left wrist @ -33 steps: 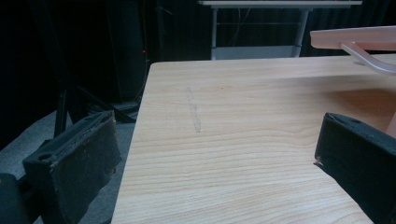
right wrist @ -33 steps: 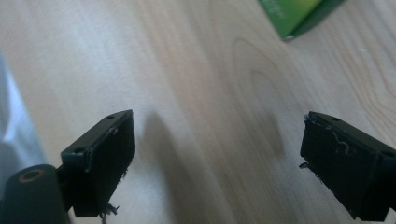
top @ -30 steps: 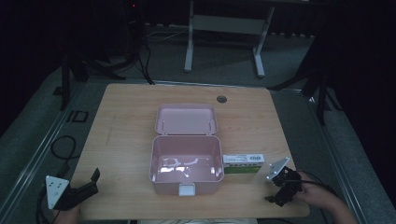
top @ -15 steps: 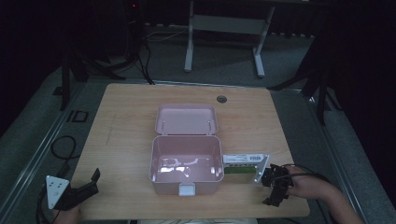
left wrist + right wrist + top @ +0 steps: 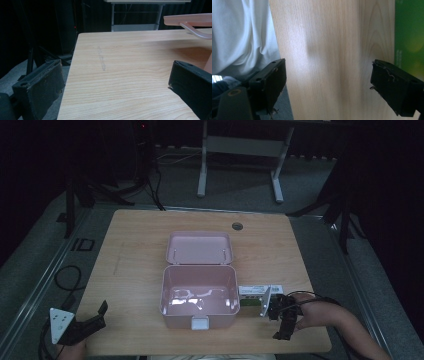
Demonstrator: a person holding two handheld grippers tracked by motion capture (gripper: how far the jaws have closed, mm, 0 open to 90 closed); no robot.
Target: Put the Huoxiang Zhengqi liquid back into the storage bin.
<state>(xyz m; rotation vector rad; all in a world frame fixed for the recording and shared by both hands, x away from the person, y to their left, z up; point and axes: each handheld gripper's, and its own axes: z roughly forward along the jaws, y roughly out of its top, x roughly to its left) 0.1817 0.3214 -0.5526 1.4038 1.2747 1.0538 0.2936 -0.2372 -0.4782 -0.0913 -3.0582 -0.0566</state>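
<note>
High view shows a light wooden table [image 5: 135,270] with a pink plastic box [image 5: 199,292] standing open near its middle, its hinged lid [image 5: 199,248] laid back flat on the far side and a pale latch at the near wall; the box's inside looks bare and glossy. Just beside the box's right wall lies a small green-and-white carton [image 5: 255,295], flat on the table. The right tool [image 5: 281,316] sits at the carton's near right end, a hand [image 5: 311,312] wrapped round it and a grey plate standing up against the carton; from this angle its jaws are hard to read. Right gripper view settles that: the two black jaws stand wide apart with bare wood grain between them, nothing gripped, the green carton [image 5: 409,37] lying along the right edge just past the right jaw, and a white garment [image 5: 242,37] beyond the table's edge on the left. The left tool [image 5: 80,327] rests at the near left corner of the table, well apart from the box, its white three-cornered plate toward the edge. Left gripper view shows its jaws spread wide and empty over the table [image 5: 125,75], with the pink box's raised lid [image 5: 190,21] and handle at the upper right.
</note>
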